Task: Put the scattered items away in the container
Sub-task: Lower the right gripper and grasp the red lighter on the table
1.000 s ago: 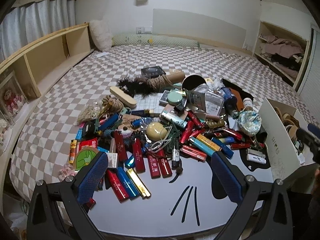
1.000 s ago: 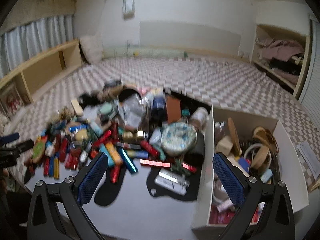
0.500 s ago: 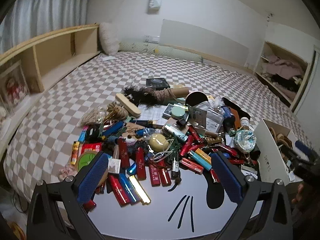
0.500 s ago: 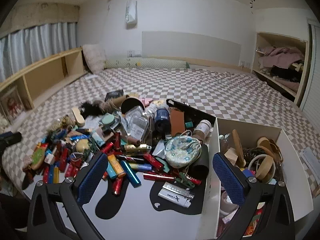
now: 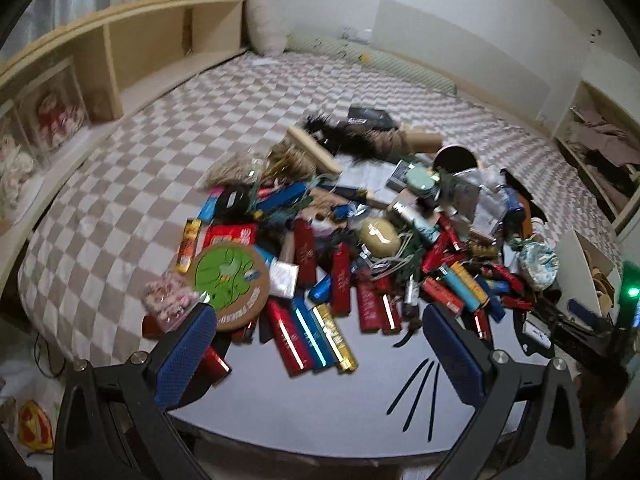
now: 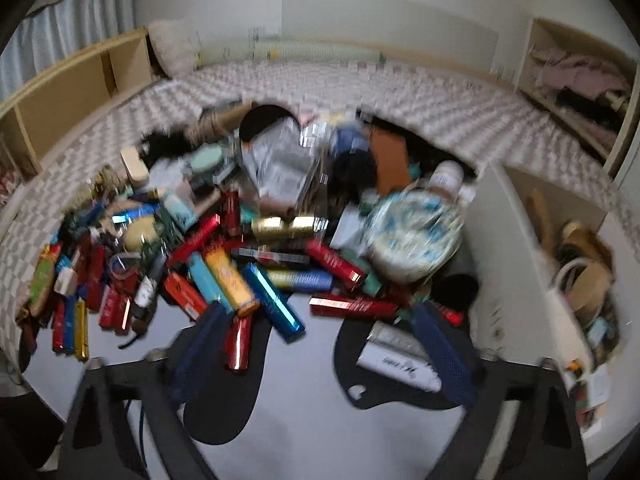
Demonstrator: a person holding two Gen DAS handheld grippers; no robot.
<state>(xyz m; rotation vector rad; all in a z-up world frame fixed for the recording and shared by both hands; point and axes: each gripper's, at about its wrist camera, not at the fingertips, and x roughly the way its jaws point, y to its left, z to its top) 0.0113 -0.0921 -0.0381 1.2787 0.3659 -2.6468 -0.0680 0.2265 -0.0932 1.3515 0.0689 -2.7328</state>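
Left wrist view: left gripper spread wide, empty, hovering over the near edge of the white counter. Pile of scattered items — red, blue and gold packets, a round green coaster, a yellow ball — covers the counter's far half. Right wrist view, blurred: right gripper also wide apart, empty, above a dark mat. White container stands just right of the pile, partly filled.
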